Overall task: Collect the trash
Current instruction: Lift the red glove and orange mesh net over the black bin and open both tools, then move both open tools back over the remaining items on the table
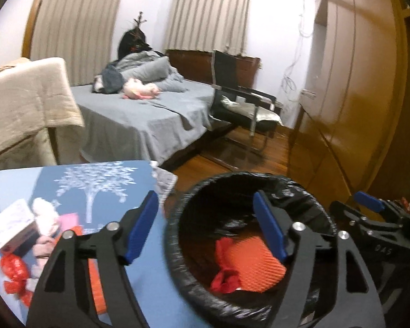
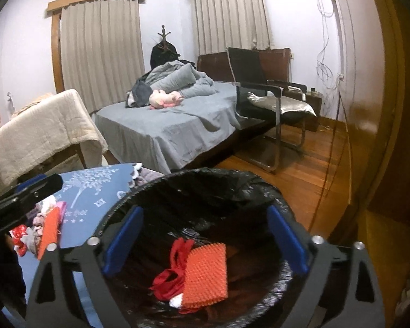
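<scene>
**Hovering over the lined bin, both grippers empty**

Looking along my right gripper (image 2: 205, 242), I see its flat blue pads (image 2: 285, 239) spread about as wide as they go, with nothing between them; they frame the mouth of the trash bin (image 2: 205, 180) from above. My left gripper (image 1: 207, 232) is also parted wide and holds nothing: one blue pad (image 1: 269, 231) hangs over the bin's opening, the other over the edge of the blue surface (image 1: 150, 273) beside it.

The bin is round, lined with a glossy, crinkled black plastic bag whose edge is folded over the rim. Inside it lie an orange sheet with a bumpy, dimpled texture (image 2: 206, 273), a crumpled red wrapper (image 2: 172, 270) touching it, and a small white scrap at the sheet's lower edge.

The blue surface is smooth and printed with a pale tree (image 1: 95, 183). More litter sits on it, well apart from the bin: a small white carton (image 1: 12, 225), shiny red foil (image 1: 13, 273), soft pale wads and another orange piece (image 2: 50, 231).

Beyond stand a grey-sheeted bed (image 2: 164, 125) and a black chair (image 2: 262, 87) on polished wood flooring.
</scene>
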Demonstrator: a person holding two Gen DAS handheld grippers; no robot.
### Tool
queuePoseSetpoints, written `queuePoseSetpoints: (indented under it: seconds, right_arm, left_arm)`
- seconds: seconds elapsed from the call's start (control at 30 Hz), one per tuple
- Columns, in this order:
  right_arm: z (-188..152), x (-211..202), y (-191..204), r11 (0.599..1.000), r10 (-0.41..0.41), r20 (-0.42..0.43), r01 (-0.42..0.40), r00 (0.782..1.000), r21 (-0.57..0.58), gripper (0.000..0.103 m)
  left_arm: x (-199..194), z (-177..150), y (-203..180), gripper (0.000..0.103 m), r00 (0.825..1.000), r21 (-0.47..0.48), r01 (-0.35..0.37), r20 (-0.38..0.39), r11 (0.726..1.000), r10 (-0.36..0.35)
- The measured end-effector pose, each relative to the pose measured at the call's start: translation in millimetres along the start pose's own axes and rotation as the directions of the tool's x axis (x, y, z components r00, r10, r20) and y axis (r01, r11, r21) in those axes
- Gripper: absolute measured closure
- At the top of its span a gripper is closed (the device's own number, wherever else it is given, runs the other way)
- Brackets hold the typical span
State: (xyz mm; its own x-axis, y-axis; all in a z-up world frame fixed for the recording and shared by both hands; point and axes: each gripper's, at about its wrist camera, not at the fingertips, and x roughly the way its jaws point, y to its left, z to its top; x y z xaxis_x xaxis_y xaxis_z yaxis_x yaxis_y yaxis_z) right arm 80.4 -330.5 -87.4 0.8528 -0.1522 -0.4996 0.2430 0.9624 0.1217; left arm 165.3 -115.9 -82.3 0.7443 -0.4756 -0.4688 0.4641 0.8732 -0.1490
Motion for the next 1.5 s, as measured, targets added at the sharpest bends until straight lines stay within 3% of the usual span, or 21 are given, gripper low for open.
queuePoseSetpoints:
  seconds: [0.2, 0.37, 0.5, 0.83, 1.1, 1.5]
  right_arm:
    - [-0.1, 2.7, 28.5, 0.999, 0.043, -0.005, -0.043, 0.999, -0.029, 0.006]
    - [-4.7, 8.2, 58.8, 0.994, 0.091, -0.021, -0.092, 0.996, -0.055, 0.006]
    - [-9.0, 11.1, 92.4, 0.986, 0.140, -0.026, -0.142, 0.990, -0.085, 0.006]
    - [-25.0, 20.3, 166.1, 0.954, 0.256, -0.054, -0.261, 0.965, -0.149, 0.006]
    - [-41.0, 36.7, 204.4, 0.932, 0.297, -0.100, -0.311, 0.950, -0.184, 0.006]
    - [-58.4, 66.2, 230.7, 0.920, 0.304, -0.151, -0.331, 0.941, -0.209, 0.006]
  left_arm:
    - [-24.2, -6.0, 28.6, 0.018, 0.995, -0.008, -0.096, 0.019, 0.995, 0.096]
    - [-46.8, -17.8, 62.1, 0.016, 0.982, -0.029, -0.186, 0.018, 0.982, 0.187]
    - [-63.3, -25.6, 89.4, 0.016, 0.967, -0.046, -0.253, 0.017, 0.966, 0.254]
    - [-97.4, -53.4, 162.6, 0.016, 0.907, -0.083, -0.420, -0.018, 0.904, 0.420]
    - [-98.2, -71.7, 200.9, 0.016, 0.879, -0.105, -0.477, -0.078, 0.873, 0.471]
    - [-73.6, -89.8, 227.0, 0.027, 0.872, -0.149, -0.482, -0.172, 0.863, 0.458]
